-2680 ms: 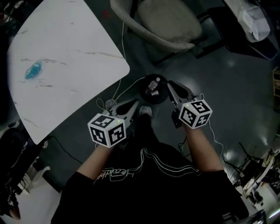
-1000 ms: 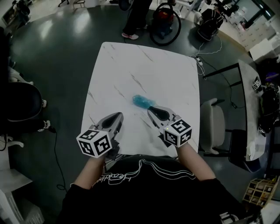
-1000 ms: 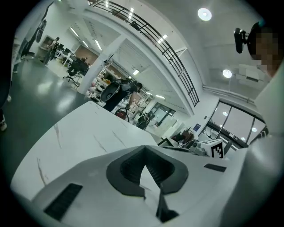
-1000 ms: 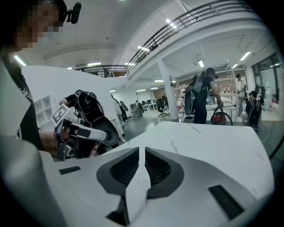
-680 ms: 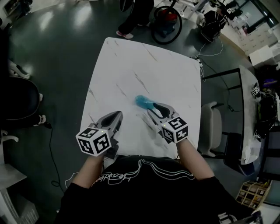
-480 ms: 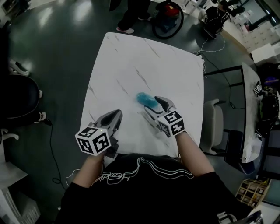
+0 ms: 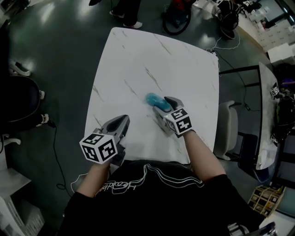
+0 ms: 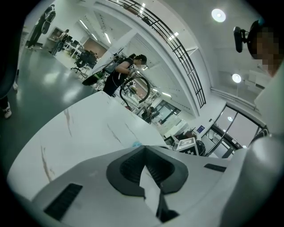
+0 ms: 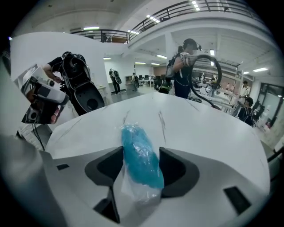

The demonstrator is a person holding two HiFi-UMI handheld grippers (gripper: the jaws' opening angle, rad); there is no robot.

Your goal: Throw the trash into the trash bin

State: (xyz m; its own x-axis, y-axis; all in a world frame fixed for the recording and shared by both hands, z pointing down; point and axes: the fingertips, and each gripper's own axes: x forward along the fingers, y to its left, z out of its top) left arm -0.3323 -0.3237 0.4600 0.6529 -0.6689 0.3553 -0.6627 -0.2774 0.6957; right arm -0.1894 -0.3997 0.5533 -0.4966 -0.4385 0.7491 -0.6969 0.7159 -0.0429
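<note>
R gripper (image 7: 162, 106) over the table's (image 7: 138, 50) middle, towards the right edge; jaws just been opening, now wide apart w/ the blue plastic trash packet (image 7: 153, 98) lying on the tabletop between them; L gripper (image 7: 120, 122) near the front edge, jaws closed, empty.

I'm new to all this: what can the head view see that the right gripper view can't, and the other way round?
Only the head view shows both tools together: the left tool shut, the right tool over the table, and the person's arms behind them. Only the right gripper view shows the right tool's jaws up close. They have just been opening, with the blue bag lying between them. It also shows the balcony railing overhead. Both views show the blue bag on the white marbled table.
</note>
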